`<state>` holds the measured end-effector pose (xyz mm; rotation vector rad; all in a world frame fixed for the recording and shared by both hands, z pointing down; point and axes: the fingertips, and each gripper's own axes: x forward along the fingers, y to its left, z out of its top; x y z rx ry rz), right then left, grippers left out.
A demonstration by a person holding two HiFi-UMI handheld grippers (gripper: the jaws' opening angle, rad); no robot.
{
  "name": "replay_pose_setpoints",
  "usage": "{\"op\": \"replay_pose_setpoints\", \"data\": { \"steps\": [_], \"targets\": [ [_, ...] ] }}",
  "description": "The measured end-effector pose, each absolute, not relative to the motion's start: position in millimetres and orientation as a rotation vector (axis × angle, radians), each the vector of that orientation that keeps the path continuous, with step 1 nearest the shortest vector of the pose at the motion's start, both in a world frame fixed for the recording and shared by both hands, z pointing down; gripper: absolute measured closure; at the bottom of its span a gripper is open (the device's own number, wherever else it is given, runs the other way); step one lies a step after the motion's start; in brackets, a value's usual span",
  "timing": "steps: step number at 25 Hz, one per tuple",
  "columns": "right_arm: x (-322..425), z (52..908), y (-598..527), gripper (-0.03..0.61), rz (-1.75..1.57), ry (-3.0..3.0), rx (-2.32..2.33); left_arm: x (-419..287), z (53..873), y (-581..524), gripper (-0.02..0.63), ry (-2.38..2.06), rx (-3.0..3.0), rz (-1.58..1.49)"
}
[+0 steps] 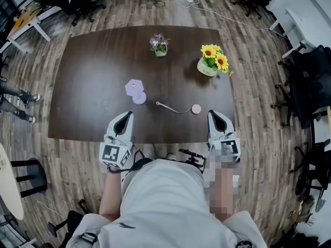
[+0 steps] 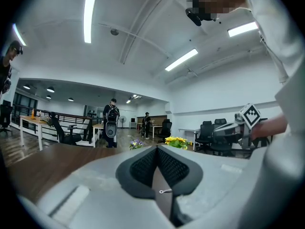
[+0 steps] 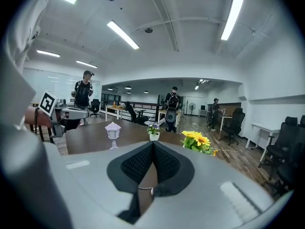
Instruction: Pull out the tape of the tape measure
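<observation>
Dark table in office, wood floor. Pink tape measure lies by near edge, between 2 grippers, short tape drawn out to left. Left gripper clenched, empty. Right gripper clenched, empty, just right of tape measure. Purple flowers, sunflowers at far side.

Open-plan office, no doubt. Ahead of right tool: long strip lights across white ceiling, rows of pale desks at back, people standing in aisle. Off to tool's right: black swivel chairs. Wood-plank floor all round dark counter. Beyond tool tips: white floor cable, another white desk.
</observation>
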<state>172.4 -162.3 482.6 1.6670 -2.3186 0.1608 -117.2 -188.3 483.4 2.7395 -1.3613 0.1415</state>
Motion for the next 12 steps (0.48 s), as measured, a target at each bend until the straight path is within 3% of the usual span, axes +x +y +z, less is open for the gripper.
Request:
{"op": "replay_pose_setpoints", "data": {
  "steps": [12],
  "targets": [
    [171.4,490.1,-164.4,0.578,0.175,-2.302,1.656,-115.8,489.9,-190.8,0.607,-1.353,2.751,0.175]
  ]
}}
